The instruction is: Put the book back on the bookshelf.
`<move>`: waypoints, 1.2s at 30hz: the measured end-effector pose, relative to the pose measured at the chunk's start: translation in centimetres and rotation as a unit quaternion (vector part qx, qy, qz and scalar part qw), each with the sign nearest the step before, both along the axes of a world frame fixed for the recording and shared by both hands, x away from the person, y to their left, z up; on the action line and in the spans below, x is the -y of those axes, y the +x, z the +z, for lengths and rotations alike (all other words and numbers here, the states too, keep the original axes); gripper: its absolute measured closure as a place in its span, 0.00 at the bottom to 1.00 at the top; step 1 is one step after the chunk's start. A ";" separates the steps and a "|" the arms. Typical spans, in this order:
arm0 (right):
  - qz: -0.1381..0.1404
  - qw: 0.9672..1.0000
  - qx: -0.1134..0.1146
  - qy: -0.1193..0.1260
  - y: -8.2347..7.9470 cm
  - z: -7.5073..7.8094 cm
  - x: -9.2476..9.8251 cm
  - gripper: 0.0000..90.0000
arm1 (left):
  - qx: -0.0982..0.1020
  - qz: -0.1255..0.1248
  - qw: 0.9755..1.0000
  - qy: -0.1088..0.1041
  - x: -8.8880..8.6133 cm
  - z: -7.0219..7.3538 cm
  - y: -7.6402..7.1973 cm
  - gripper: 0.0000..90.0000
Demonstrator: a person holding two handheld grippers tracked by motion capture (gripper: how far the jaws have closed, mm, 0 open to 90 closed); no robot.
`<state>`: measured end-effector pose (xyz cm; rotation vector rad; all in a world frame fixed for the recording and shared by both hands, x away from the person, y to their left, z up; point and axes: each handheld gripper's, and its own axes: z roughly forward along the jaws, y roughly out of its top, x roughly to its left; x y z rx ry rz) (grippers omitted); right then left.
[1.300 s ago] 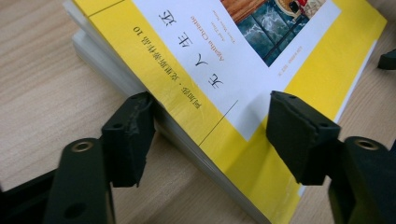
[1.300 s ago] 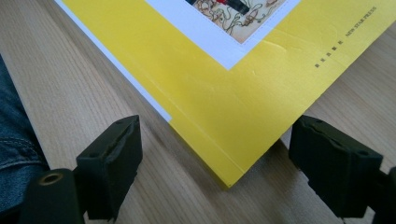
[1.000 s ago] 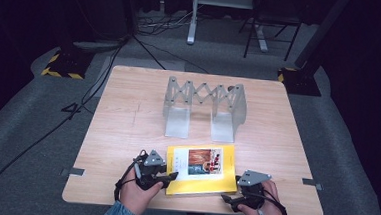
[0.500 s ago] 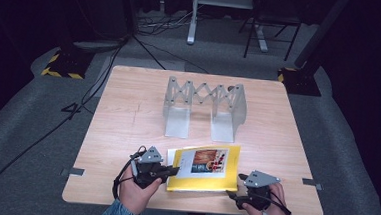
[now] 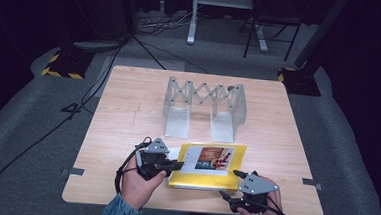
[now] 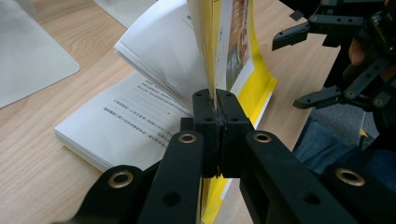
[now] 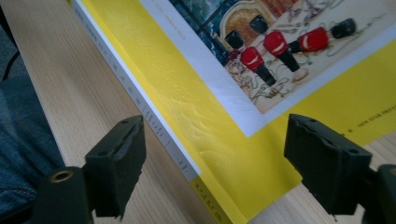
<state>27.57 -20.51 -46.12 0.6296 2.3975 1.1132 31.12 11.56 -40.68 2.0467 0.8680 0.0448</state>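
The left gripper (image 6: 215,109) is pinching the yellow book's (image 5: 208,164) cover and a few leaves between closed jaws, lifting them off the printed pages beneath. The right gripper (image 7: 212,158) is hovering with jaws spread wide over the book's near corner, touching nothing I can make out. The book is lying at the near edge of the wooden table (image 5: 123,113), in front of a grey folding rack (image 5: 204,107). Cables are trailing over the dark floor (image 5: 22,127) beyond

left tool (image 5: 174,164) — jaws clamped together | right tool (image 5: 233,184) — jaws spread wide
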 end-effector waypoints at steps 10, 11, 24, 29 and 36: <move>0.002 1.000 0.018 -0.004 0.9 -0.5 -1.2 0.19 | 0.007 -0.007 1.000 0.002 0.6 1.6 0.6 0.98; 0.002 1.000 0.020 -0.005 1.0 -0.5 -1.3 0.19 | 0.006 -0.006 1.000 0.001 0.6 1.7 0.7 0.98; 0.012 0.999 0.045 -0.029 1.4 -1.5 -3.3 0.16 | -0.017 -0.009 0.999 -0.027 0.5 1.5 1.9 0.98; 0.002 0.997 0.065 -0.038 1.4 -2.2 -4.0 0.10 | -0.018 -0.011 0.999 -0.034 0.6 1.6 2.2 0.98; -0.014 0.993 0.101 -0.059 1.6 -3.3 -5.1 0.00 | -0.025 -0.018 0.998 -0.046 0.8 1.4 2.8 0.98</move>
